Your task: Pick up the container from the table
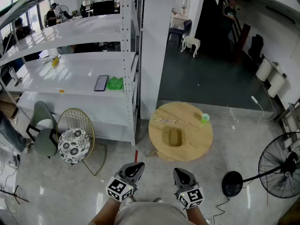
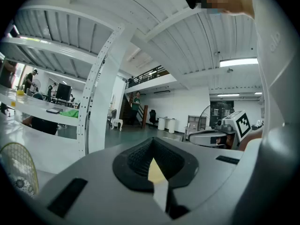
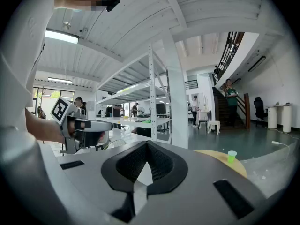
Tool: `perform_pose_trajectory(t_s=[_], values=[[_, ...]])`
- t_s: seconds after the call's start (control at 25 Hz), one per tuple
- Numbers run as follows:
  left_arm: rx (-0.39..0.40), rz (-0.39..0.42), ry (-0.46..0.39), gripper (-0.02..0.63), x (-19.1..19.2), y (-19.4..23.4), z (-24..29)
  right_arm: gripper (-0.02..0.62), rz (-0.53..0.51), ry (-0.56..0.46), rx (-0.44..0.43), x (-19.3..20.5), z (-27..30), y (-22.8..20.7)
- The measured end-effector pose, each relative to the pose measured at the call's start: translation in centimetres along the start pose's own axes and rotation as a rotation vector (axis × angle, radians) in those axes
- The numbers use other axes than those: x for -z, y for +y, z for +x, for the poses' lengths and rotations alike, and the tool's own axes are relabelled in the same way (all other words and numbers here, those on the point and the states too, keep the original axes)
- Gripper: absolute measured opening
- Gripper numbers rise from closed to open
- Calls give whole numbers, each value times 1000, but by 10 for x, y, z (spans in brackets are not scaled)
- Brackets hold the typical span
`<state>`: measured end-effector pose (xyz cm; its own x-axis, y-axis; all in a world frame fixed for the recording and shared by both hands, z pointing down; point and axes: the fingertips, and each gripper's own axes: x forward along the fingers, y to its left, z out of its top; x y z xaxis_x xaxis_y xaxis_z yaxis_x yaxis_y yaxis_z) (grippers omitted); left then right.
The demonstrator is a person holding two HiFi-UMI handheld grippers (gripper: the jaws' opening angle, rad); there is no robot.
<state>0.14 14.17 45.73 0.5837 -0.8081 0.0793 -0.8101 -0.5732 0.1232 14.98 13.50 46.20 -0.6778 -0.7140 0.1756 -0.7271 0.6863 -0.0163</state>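
The container (image 1: 175, 137), a small olive-brown tub, sits near the middle of a round wooden table (image 1: 199, 142) in the head view. My left gripper (image 1: 137, 165) and right gripper (image 1: 182, 171) are held side by side low in that view, short of the table and well apart from the container. Both are shut with nothing between the jaws. In the left gripper view the left gripper (image 2: 154, 170) has its pads together. The right gripper (image 3: 146, 170) looks the same in its own view, where only the table's edge (image 3: 220, 154) shows and the container is hidden.
A green cup (image 1: 205, 118) and a pair of thin sticks (image 1: 166, 121) also lie on the table. A white shelf rack (image 1: 126, 55) and pillar stand to the left, with a wire chair (image 1: 75, 144) below. A floor fan (image 1: 281, 165) stands to the right.
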Motion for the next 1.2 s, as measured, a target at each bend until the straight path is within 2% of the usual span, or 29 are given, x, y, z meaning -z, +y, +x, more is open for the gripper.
perform_pose_trajectory(t_s=[0.4, 0.72, 0.92, 1.2], values=[[-41, 2, 28, 17, 3, -37, 51, 23, 30, -31, -26, 2, -22, -62], [-130, -20, 91, 17, 17, -43, 58, 23, 51, -23, -130, 12, -6, -77], [-160, -37, 108, 17, 21, -11, 52, 23, 36, 2, -173, 14, 29, -69], [-183, -66, 82, 17, 17, 79, 44, 23, 66, 39, -178, 10, 112, -50]])
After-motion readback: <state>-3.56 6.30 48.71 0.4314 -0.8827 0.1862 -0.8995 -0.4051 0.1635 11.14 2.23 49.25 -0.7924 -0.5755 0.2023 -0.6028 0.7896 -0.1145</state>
